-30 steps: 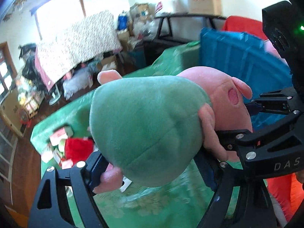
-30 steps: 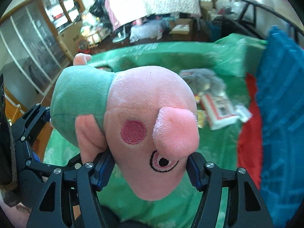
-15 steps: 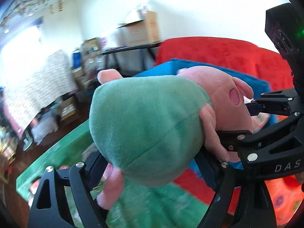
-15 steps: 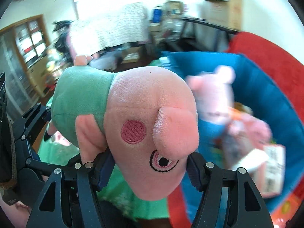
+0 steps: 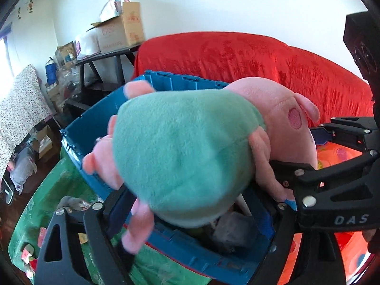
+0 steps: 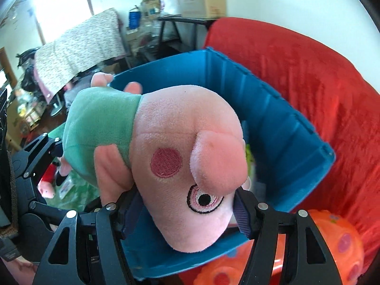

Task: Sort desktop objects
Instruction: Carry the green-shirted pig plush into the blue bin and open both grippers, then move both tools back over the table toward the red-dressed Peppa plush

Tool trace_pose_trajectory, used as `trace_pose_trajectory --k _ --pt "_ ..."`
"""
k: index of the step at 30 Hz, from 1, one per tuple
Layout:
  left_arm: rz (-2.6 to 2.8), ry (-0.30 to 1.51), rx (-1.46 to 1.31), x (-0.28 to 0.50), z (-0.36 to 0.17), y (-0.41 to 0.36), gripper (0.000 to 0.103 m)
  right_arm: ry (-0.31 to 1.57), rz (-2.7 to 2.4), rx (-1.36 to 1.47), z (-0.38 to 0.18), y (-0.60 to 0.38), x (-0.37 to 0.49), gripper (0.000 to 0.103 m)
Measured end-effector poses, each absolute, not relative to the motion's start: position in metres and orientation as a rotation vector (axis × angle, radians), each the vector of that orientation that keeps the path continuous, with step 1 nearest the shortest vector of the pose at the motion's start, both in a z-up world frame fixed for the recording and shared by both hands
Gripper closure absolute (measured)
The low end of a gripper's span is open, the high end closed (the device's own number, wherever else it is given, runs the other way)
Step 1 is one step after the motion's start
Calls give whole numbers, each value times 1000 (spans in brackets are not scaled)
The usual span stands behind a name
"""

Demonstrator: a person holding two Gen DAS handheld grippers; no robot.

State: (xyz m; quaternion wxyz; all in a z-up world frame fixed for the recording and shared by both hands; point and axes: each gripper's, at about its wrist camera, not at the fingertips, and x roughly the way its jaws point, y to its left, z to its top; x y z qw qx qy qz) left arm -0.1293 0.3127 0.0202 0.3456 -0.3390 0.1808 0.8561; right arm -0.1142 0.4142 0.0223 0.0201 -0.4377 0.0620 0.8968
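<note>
A plush pig [image 5: 185, 156] with a pink head and a green shirt hangs over the open blue bin [image 5: 95, 123], carried by both grippers. My left gripper [image 5: 192, 211] has the green body between its fingers; its jaws are opening, and the pads still seem to touch the plush. In the right wrist view my right gripper [image 6: 185, 213] is shut on the pig's pink head [image 6: 180, 166], snout upward, above the blue bin [image 6: 285, 123]. A grey soft item [image 5: 232, 232] lies inside the bin under the pig.
A red blanket [image 5: 261, 59] covers the furniture behind the bin. An orange spotted ball [image 6: 332, 249] sits beside the bin's near corner. Small boxes [image 5: 28, 254] lie on the green tablecloth [image 5: 47, 201] at the left. Another pink plush [image 6: 46, 187] lies there too.
Both grippers have carried the pig from over the green table to above the blue bin, rising and rolling on the way. The pig's legs now swing blurred.
</note>
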Motion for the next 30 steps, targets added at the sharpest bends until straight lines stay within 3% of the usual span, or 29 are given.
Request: trace_pose_trajectory --k 6,8,10,15,30 --pt "2212 532 -907 -125 5 315 17 251 2675 -1345 1 443 -121 35" --pt "2216 539 -914 -124 0 312 17 284 2663 -1369 -8 447 -124 29" --pt "2217 537 -922 -126 -2 310 17 284 2643 -1397 -18 448 -129 13" --pt "2234 532 -916 -125 -2 300 17 243 2596 -1376 -25 449 -120 1" --pt "2310 474 -860 -105 10 252 17 249 2597 -1303 -28 427 -82 1"
